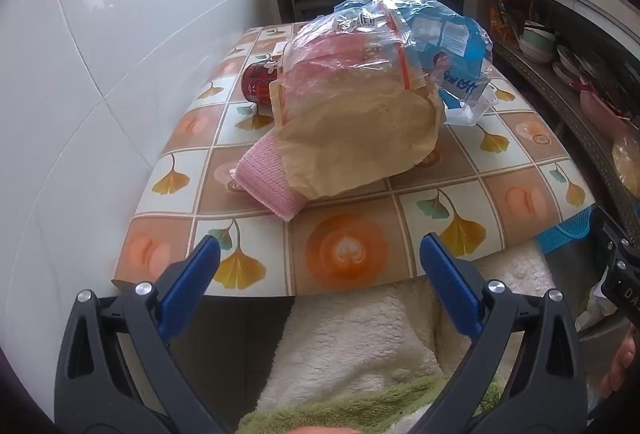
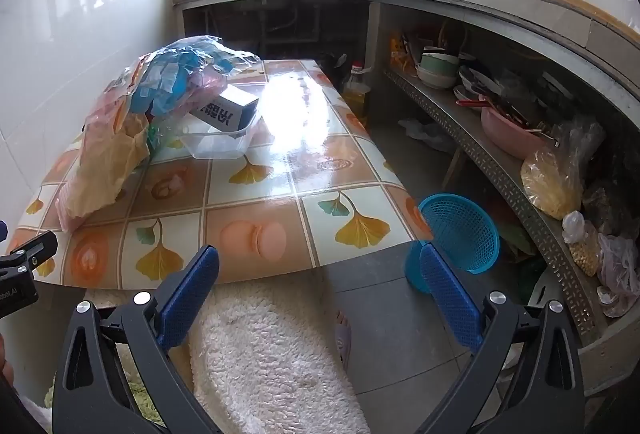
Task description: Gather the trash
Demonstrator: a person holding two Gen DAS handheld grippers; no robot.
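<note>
A heap of trash lies on the tiled-pattern table (image 1: 348,250): a brown paper bag (image 1: 360,138) on top, pink foam netting (image 1: 266,180) sticking out under it, a clear crumpled plastic bag (image 1: 348,50), a blue wrapper (image 1: 448,46) and a red can (image 1: 260,82) on its side. In the right wrist view the same heap (image 2: 120,138) sits at the left, with a clear plastic tub (image 2: 218,144) holding a small box (image 2: 224,112). My left gripper (image 1: 320,274) hangs open near the table's front edge, short of the heap. My right gripper (image 2: 320,278) is open too, empty.
A blue mesh basket (image 2: 460,234) stands on the floor right of the table. A white fluffy rug (image 2: 272,354) lies below the front edge. White tiled wall (image 1: 100,74) borders the table's left. Shelves (image 2: 500,154) with bowls and bags run along the right.
</note>
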